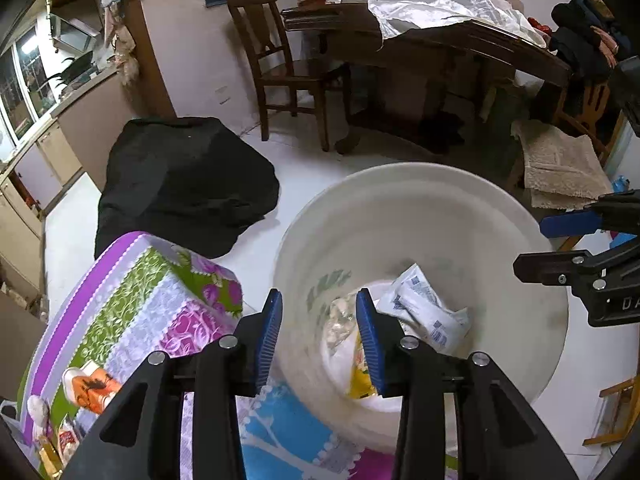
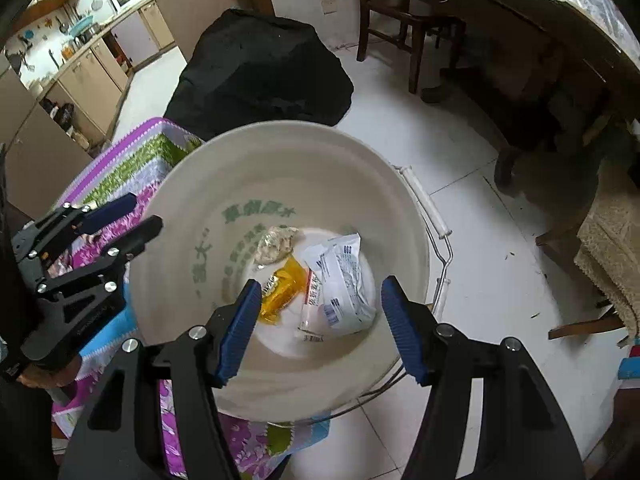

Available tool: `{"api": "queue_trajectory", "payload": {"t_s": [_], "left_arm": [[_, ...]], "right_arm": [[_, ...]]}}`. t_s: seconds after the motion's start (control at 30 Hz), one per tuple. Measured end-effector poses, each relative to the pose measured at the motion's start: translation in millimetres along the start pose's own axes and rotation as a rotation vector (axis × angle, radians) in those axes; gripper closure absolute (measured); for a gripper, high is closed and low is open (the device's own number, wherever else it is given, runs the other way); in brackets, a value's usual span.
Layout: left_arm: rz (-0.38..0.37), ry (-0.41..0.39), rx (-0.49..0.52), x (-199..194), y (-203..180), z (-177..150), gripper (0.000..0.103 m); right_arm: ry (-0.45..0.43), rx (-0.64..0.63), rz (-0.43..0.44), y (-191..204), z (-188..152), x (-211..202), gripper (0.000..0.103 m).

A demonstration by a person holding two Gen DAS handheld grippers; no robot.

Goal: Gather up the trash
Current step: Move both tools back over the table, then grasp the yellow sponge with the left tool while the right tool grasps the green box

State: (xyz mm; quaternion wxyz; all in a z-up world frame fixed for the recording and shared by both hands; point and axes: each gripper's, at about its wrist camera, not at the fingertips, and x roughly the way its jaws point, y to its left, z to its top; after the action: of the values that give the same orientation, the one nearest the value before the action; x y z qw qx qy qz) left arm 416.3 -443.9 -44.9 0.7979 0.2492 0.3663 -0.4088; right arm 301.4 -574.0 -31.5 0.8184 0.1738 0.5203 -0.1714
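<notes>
A white bucket [image 1: 400, 172] [image 2: 280, 128] with green lettering stands beside a cloth-covered table. On its bottom lie a white printed wrapper [image 1: 424, 308] [image 2: 344, 284], a yellow wrapper [image 2: 280, 292] [image 1: 362, 380] and a crumpled clear wrapper [image 2: 276, 244] [image 1: 340, 320]. My left gripper [image 1: 319, 308] hovers over the bucket's near left rim, its jaws a little apart with nothing between the pads. My right gripper [image 2: 320, 292] hangs above the bucket's mouth, open and empty. Each gripper shows in the other's view: the left gripper [image 2: 120, 220] at the bucket's left, the right gripper [image 1: 540, 248] at its right.
A floral cloth [image 1: 140, 300] [image 2: 132, 160] covers the table left of the bucket, with an orange snack packet [image 1: 88, 388] on it. A black bag [image 1: 180, 184] [image 2: 260, 72] sits on the floor behind. A wooden chair [image 1: 280, 68], a dark table [image 1: 440, 40] and a beige mat [image 1: 560, 160] stand farther back.
</notes>
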Motion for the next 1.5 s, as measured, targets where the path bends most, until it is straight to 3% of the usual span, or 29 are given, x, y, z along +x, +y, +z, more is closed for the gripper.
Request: {"api": "queue_trajectory", "payload": {"t_s": [0.37,0.53,0.73,0.97,1.2,1.33,1.5], "left_arm": [[0.135,-0.007,-0.047,-38.1,21.7,-61.2,0.058],[0.201,-0.016,-0.114,-66.3,47.5,-123.0,0.047],[0.234,0.004,-0.271,-100.0,92.6,-208.1,0.046],[0.4,-0.019,-0.46,-157.5,150.4,-312.3,0.042],[0.64,-0.089,-0.709,-230.8,217.6,-406.3,0.032],[0.648,-0.077,-0.756,-232.6,239.8,-421.8,0.028],[0.612,-0.09,-0.736,-209.7,247.5,-413.9,0.024]], "right_arm": [[-0.01,-0.106,-0.023,48.6,-23.2,-5.4,0.043],[-0.04,-0.183,0.027,89.6,-47.5,-9.8,0.043],[-0.094,-0.253,0.075,138.6,-82.2,-3.5,0.043],[-0.131,-0.316,0.178,204.7,-132.4,10.7,0.039],[-0.133,-0.452,0.247,272.3,-163.7,15.9,0.038],[-0.129,-0.491,0.289,300.4,-167.7,21.4,0.033],[-0.185,-0.537,0.33,338.6,-153.7,21.7,0.027]]}}
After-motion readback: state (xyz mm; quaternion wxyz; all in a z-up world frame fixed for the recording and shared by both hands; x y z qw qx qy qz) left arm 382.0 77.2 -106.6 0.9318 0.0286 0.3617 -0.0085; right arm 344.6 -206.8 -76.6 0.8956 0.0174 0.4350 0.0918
